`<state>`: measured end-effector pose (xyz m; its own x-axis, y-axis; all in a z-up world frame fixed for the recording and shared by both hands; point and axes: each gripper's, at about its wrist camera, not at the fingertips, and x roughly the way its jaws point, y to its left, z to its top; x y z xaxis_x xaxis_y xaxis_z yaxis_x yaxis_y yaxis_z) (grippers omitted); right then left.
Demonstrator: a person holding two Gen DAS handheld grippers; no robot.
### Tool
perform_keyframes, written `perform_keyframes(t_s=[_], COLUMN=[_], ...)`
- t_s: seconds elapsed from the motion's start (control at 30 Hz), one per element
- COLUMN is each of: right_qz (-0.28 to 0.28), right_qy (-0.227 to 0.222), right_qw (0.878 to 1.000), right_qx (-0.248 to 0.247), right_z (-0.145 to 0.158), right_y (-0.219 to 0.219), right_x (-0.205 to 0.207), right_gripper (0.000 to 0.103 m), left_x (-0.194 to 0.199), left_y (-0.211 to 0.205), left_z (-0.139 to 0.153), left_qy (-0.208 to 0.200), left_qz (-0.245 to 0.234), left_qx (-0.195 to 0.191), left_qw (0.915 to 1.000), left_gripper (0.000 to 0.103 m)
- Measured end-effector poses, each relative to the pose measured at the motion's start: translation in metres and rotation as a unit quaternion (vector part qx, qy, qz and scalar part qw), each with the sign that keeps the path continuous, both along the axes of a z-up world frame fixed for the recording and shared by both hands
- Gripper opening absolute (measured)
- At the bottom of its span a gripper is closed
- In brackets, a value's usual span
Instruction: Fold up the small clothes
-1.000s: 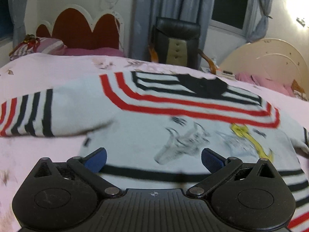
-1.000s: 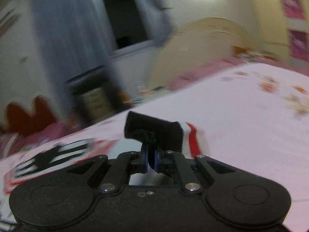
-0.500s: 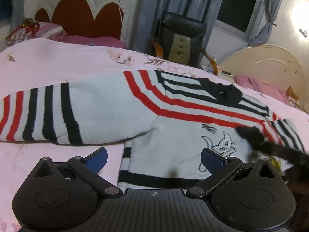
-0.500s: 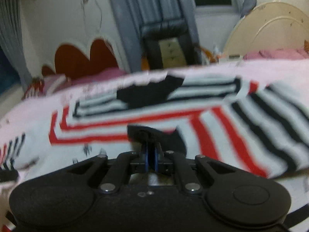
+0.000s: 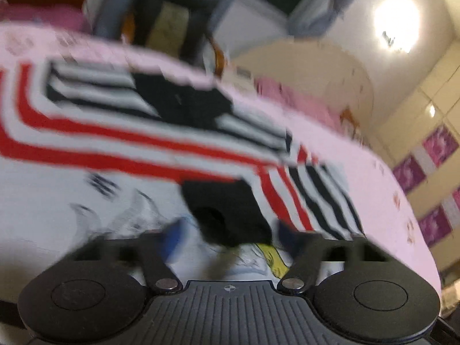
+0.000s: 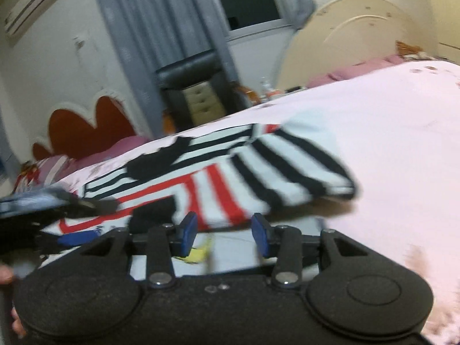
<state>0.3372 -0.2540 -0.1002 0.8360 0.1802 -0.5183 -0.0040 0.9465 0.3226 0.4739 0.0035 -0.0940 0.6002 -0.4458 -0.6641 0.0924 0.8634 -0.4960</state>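
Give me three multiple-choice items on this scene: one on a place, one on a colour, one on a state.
1. Where does the black cuff lie?
A on the sweater's front
B on a pillow
C on the chair

2. What colour is the sheet?
A blue
B pink
C green

3. How do the right gripper's jaws stand?
A shut on the cuff
B shut on nothing
C apart, empty

Key:
1 A, the sleeve is folded over the printed front.
2 B, pink shows all around the sweater.
3 C, the blue pads stand apart with nothing between them, having just been opening.
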Motion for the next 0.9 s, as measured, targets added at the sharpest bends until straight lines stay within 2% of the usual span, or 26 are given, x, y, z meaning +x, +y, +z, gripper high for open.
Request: perform_keyframes(t_s=[0.07, 0.13, 0.17, 0.2, 0.27, 0.37, 0.5, 0.67, 0.9], right_qz=[-0.016, -0.031, -0.037, -0.043, -0.051, -0.053, -0.051, -0.052, -0.070], right_qy=[0.003, 0.006, 0.009, 0.011, 0.014, 0.017, 0.022, 0.033, 0.056], right_qw=[1.000, 0.999, 0.999, 0.999, 0.998, 0.997, 0.993, 0.974, 0.945], right_qx=[0.001, 0.009, 0.014, 0.020, 0.033, 0.054, 0.109, 0.219, 0.314], right_z=[-0.002, -0.006, -0.009, -0.010, -0.013, -0.016, -0.019, -0.032, -0.053], right_y=[-0.012, -0.022, -0.027, -0.031, -0.037, -0.040, -0.046, -0.056, -0.073], right_x=[-0.006, -0.009, -0.011, -0.011, -0.010, -0.006, 0.002, 0.019, 0.047], right_gripper=[0.042, 0.042, 0.042, 0.042, 0.042, 0.042, 0.044, 0.046, 0.050], left_x=[0.009, 0.012, 0.014, 0.012, 0.011, 0.004, 0.000, 0.000, 0.001], left_y=[-0.014, -0.026, -0.028, -0.027, -0.017, 0.008, 0.047, 0.079, 0.085], left_z=[-0.009, -0.010, -0.010, -0.012, -0.009, 0.005, 0.014, 0.007, -0.007], left_qy=[0.012, -0.005, -0.007, -0.005, -0.011, -0.048, -0.056, -0.044, -0.039], left_qz=[-0.007, -0.009, -0.008, -0.006, 0.007, 0.023, 0.048, 0.064, 0.065], left_qx=[0.009, 0.040, 0.046, 0.040, 0.028, 0.047, 0.068, 0.080, 0.090], left_qw=[0.9999, 0.9992, 0.9989, 0.9992, 0.9995, 0.9975, 0.9950, 0.9938, 0.9931], left_gripper=[0.043, 0.028, 0.011, 0.006, 0.006, 0.006, 0.005, 0.006, 0.006])
